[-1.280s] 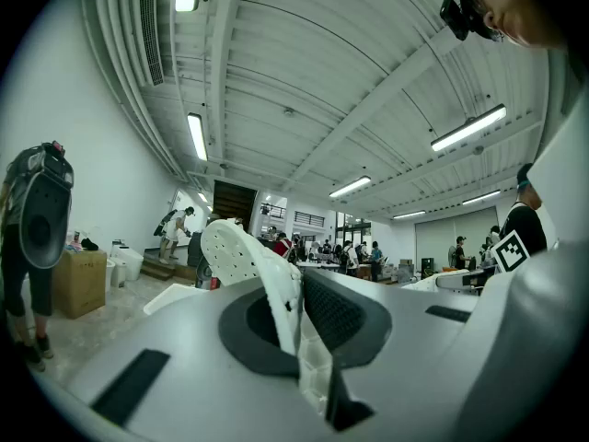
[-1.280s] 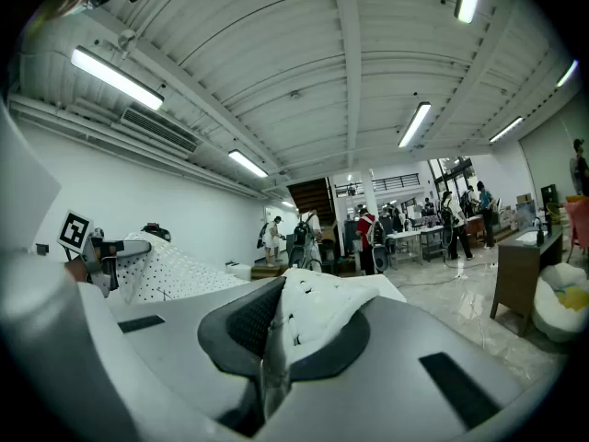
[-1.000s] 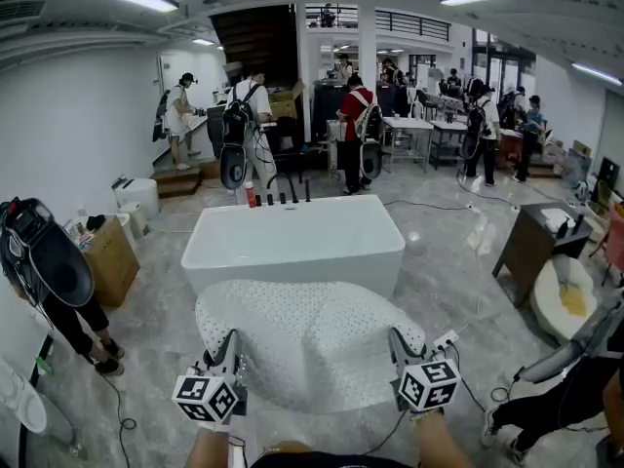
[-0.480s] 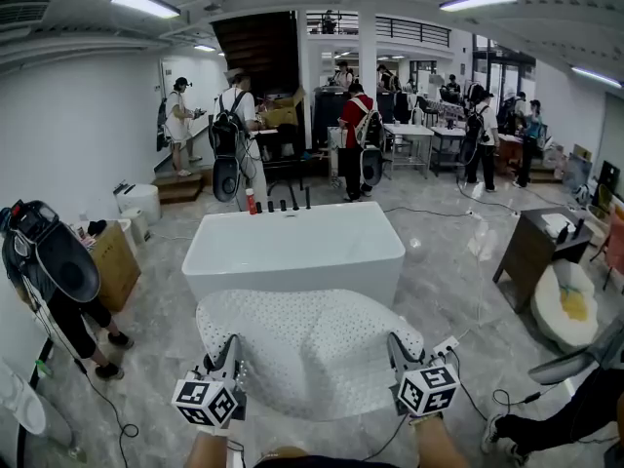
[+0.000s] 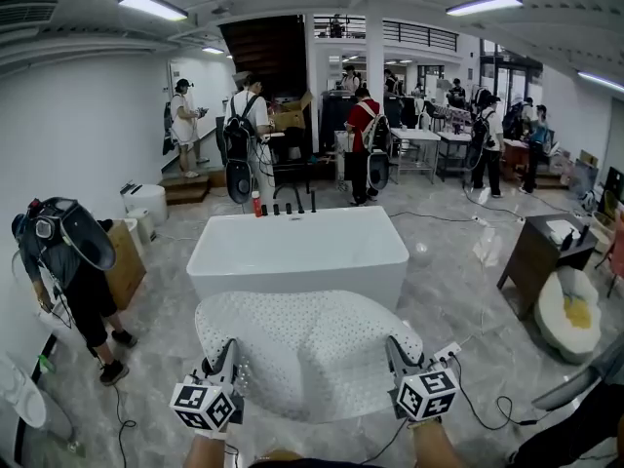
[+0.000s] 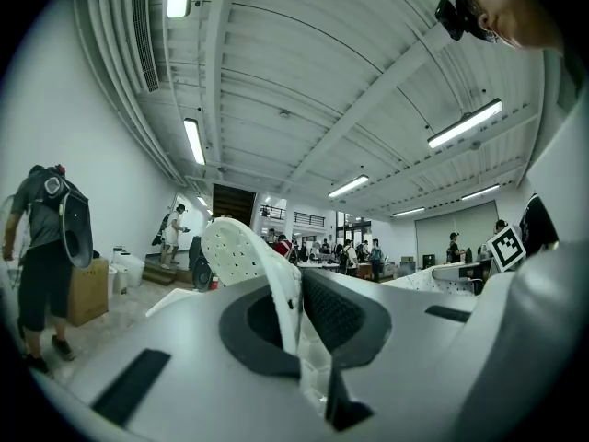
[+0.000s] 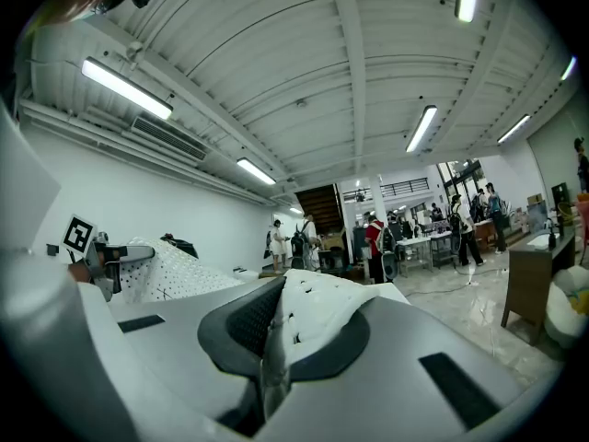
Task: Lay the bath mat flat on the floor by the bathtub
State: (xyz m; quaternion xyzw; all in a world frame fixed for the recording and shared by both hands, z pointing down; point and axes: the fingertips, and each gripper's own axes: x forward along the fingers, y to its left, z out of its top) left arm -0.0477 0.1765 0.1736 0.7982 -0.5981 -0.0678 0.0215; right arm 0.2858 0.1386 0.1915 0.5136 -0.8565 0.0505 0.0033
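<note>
A white perforated bath mat (image 5: 307, 349) hangs spread between my two grippers, held up in front of the white bathtub (image 5: 297, 253). My left gripper (image 5: 222, 367) is shut on the mat's near left corner (image 6: 276, 293). My right gripper (image 5: 398, 359) is shut on the near right corner (image 7: 304, 316). The mat bulges upward in the middle and covers the floor just before the tub. Each gripper view shows mat edge pinched between dark pads.
A person with a backpack rig (image 5: 73, 271) bends at the left by a cardboard box (image 5: 125, 266). A dark side table (image 5: 534, 256) and a round cushion (image 5: 570, 310) stand at right. Cables (image 5: 478, 403) lie on the marble floor. Several people stand beyond the tub.
The mat and both grippers have stayed almost still. The person at the left has stepped nearer the tub side; the figure at the lower right has moved out of view.
</note>
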